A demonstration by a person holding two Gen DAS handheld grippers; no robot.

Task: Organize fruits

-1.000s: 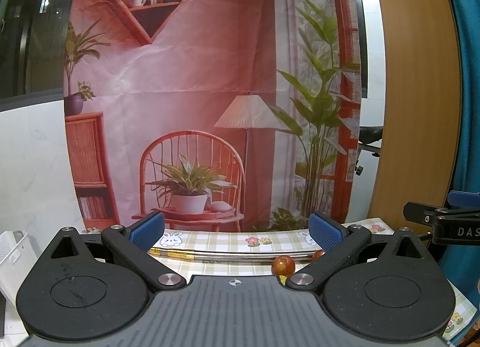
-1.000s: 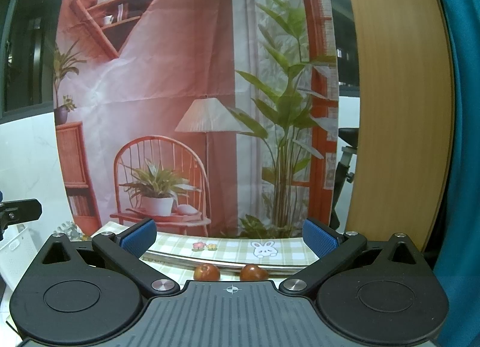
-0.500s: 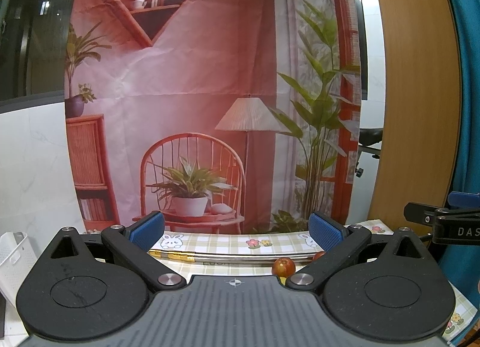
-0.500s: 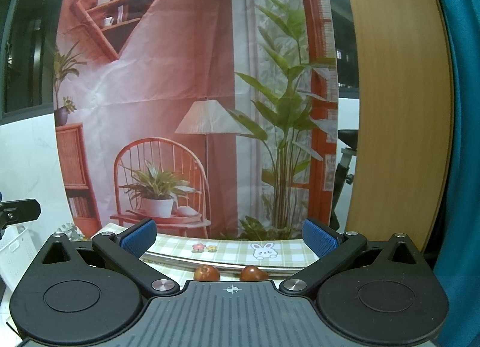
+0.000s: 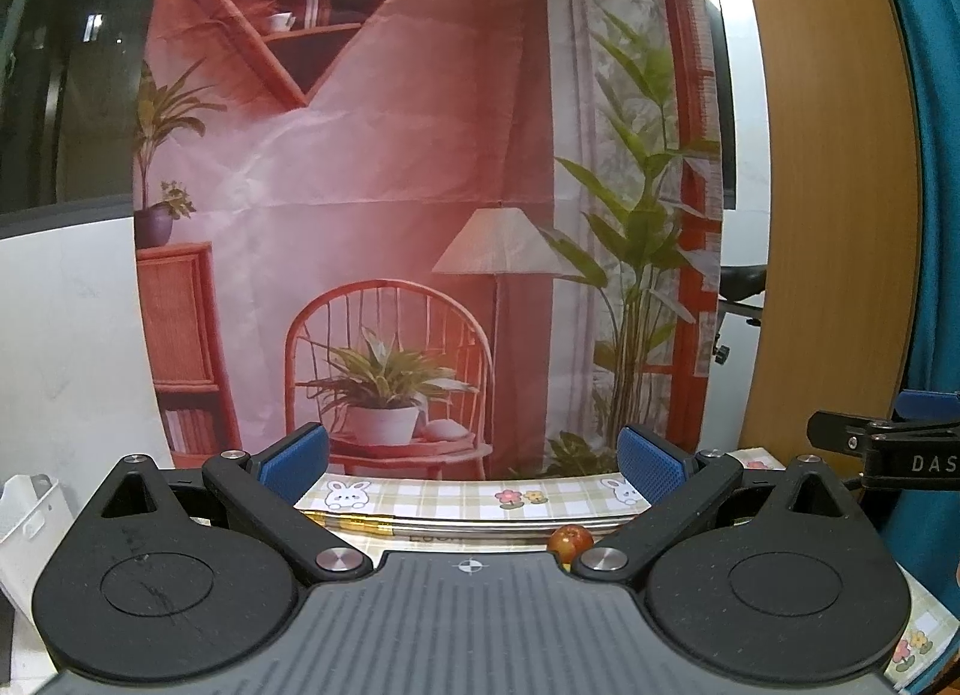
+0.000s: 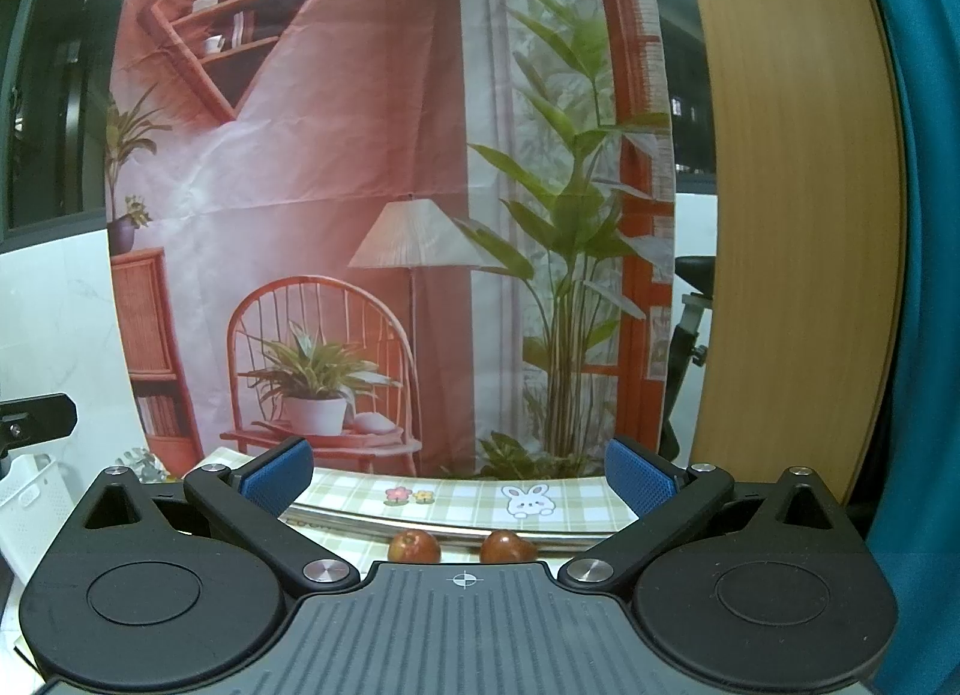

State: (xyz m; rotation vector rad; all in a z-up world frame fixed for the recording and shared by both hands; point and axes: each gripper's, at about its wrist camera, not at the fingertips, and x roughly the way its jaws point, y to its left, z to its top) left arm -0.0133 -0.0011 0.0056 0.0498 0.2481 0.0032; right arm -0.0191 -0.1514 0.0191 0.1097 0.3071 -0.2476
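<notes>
Barely started. Left hand-held gripper (image 5: 474, 464) and right hand-held gripper (image 6: 459, 476) both spread wide, empty. Two red fruits (image 6: 413, 547) (image 6: 503, 547) sit loose on the checked worktop (image 6: 468, 500), just below the right one; nothing sorted yet.

A checked tablecloth (image 6: 474, 500) covers the table, with two red fruits (image 6: 413, 546) lying on it.

a printed backdrop (image 5: 420, 185) hangs behind the table, showing a red chair, a potted plant, a lamp and shelves. a checked tablecloth (image 5: 468, 494) with rabbits and flowers covers the table. a white basket (image 5: 27, 515) stands at the left edge. a wooden panel (image 6: 798, 215) rises at right, beside a teal curtain (image 6: 924, 275).
</notes>
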